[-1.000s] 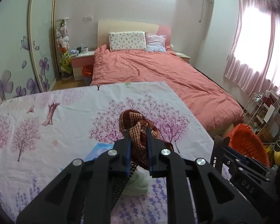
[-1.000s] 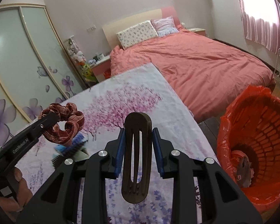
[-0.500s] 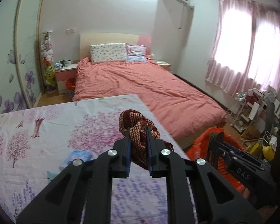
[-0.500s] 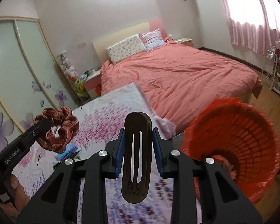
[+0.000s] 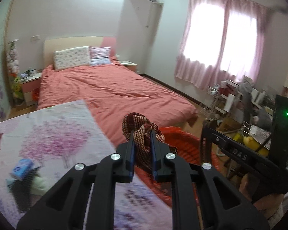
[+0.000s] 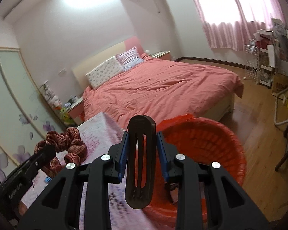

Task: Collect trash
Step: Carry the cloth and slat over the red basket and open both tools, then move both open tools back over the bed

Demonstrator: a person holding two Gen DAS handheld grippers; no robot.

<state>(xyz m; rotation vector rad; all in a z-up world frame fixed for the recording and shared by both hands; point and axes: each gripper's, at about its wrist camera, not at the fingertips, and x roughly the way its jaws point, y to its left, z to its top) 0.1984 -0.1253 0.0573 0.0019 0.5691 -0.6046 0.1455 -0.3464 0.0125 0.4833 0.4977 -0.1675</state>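
Both grippers were clamped: left gripper [image 5: 141, 134] on a scrunchie [image 5: 142, 132], right gripper [image 6: 141, 143] on a dark hair clip [image 6: 139, 163], the orange bin [image 6: 211, 143] seemingly just beyond the fingertips

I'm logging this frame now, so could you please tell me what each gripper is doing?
Left gripper: shut on the scrunchie.
Right gripper: shut on the hair clip.

You have a red-and-cream checked scrunchie [image 5: 142, 132] bunched and pinched between the left gripper's [image 5: 142, 145] blue pads, and a dark brown slotted hair clip [image 6: 140, 163] held upright in the right gripper [image 6: 142, 149]; both hang by the rim of the red-lined orange basket [image 6: 220, 145], where some trash already lies
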